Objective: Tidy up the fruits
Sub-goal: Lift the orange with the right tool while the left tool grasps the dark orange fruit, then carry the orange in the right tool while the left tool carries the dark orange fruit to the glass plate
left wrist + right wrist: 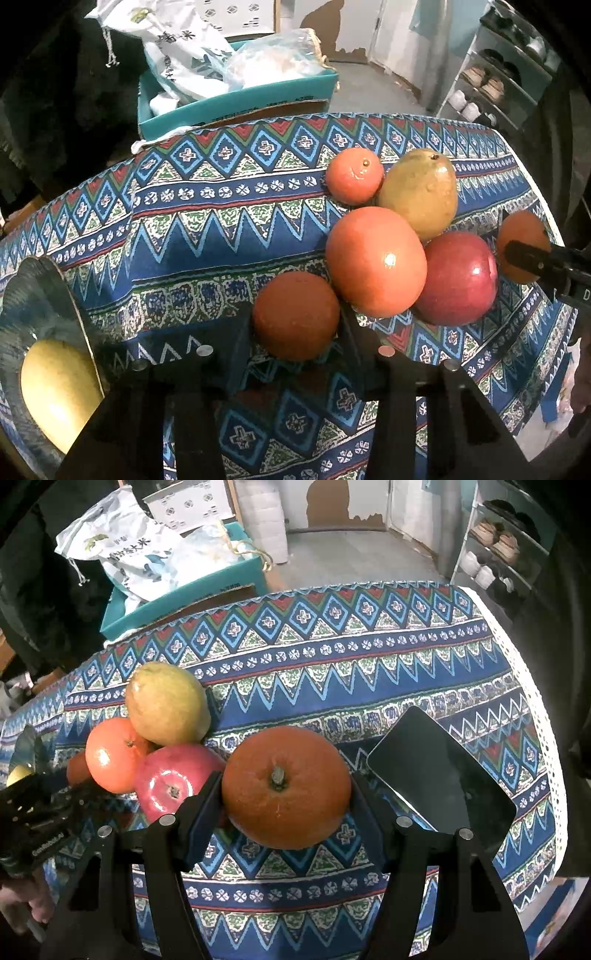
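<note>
Orange fruit on patterned cloth [207, 236]. Left gripper [295, 332] jaws clamped on small orange [295, 315] beside pile; right gripper [286, 801] clamped on large orange [286, 786] near phone [441, 771]. Likely both gripped for sorting; bowl [22, 295] held yellow fruit [55, 391].

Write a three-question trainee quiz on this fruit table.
1. True or false: the left gripper is shut on an orange.
2. What does the right gripper hold? A) apple B) orange C) mango
3. Name the flat black thing on the cloth right of the right gripper.

Key: 1 true. 2 B, a stemmed orange; the apple and mango lie free. 3 A phone.
</note>
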Demonstrator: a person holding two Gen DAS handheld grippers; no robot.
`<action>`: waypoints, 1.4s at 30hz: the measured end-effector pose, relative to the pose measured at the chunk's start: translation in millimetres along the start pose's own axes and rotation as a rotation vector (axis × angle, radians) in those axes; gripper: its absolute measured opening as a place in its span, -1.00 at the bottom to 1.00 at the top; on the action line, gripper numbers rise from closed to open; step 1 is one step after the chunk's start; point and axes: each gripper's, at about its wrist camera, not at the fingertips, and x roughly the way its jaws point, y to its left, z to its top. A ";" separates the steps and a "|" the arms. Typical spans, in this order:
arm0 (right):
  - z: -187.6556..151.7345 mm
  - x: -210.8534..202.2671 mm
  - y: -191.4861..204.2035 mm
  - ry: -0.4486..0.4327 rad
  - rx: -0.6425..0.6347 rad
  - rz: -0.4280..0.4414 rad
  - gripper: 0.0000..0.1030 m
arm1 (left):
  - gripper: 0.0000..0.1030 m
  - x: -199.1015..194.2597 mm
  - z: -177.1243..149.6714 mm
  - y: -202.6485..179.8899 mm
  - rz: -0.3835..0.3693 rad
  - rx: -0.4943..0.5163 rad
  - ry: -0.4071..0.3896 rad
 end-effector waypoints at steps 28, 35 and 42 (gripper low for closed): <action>14.6 -102.5 39.6 -0.223 -0.085 0.063 0.30 | -0.12 -134.8 0.4 7.6 -0.048 -0.098 -0.236; 16.5 -132.4 49.3 -0.281 -0.102 0.091 0.30 | -0.12 -171.7 -1.5 11.9 -0.047 -0.105 -0.311; 16.0 -155.9 58.9 -0.326 -0.113 0.113 0.30 | -0.12 -198.3 -5.6 17.4 -0.048 -0.113 -0.360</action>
